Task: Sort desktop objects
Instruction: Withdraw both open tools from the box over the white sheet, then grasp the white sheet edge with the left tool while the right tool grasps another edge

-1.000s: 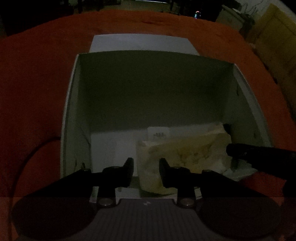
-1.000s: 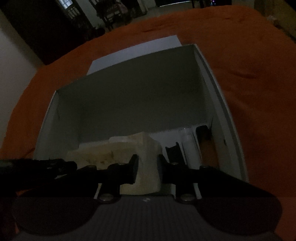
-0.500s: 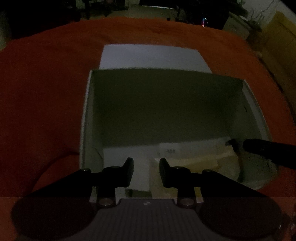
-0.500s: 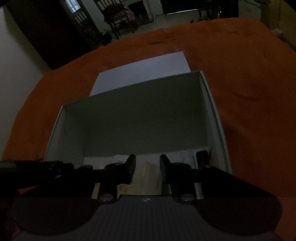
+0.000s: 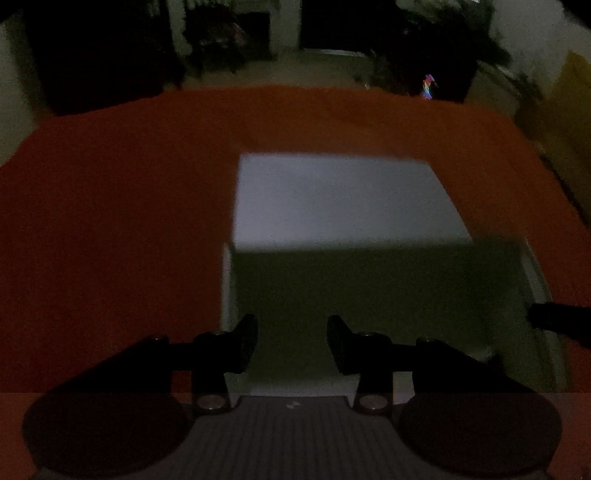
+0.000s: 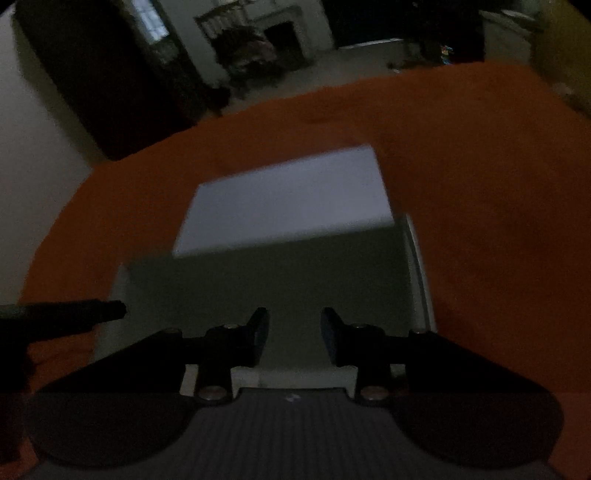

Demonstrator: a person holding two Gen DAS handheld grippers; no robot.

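Box (image 5: pixel 369 284) interior shows only shadowed walls; left gripper (image 5: pixel 291 341) and right gripper (image 6: pixel 294 338) just parted, empty.

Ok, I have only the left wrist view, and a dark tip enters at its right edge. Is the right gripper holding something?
Observer: No. The right gripper has just been opening its jaws, and nothing is between them.
Operator: Good. Does any light come into the room? My picture is very dark.
Observer: Yes, the right wrist view shows a small lit window at the far left, beyond the table.
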